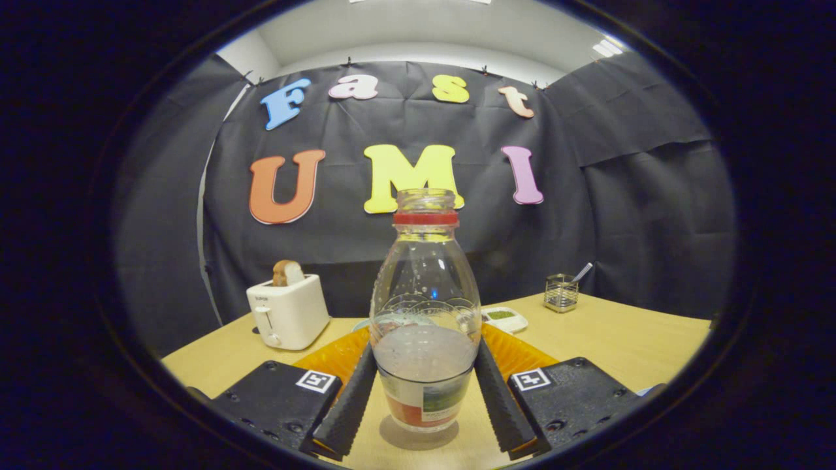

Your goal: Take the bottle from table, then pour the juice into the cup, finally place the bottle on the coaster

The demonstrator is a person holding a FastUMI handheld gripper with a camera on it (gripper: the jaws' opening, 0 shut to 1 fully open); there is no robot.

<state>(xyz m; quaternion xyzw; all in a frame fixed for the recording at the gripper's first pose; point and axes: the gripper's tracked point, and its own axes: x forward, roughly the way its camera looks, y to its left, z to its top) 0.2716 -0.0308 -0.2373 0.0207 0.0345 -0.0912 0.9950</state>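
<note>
Hand-held gripper (424, 391) is closed on the upright, uncapped bottle (424, 313), both fingers (346, 408) pressing its sides.

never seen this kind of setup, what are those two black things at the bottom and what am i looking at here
Those are the two fingers of a hand-held tool, a gripper a person carries; the camera rides on it and looks forward along them. The fingers press both sides of a clear bottle with no cap, which stands upright on the wooden table with a little pale liquid inside. Behind the bottle lies an orange coaster. Farther back are a white toaster with bread in it, a small white dish and a wire holder.
</note>
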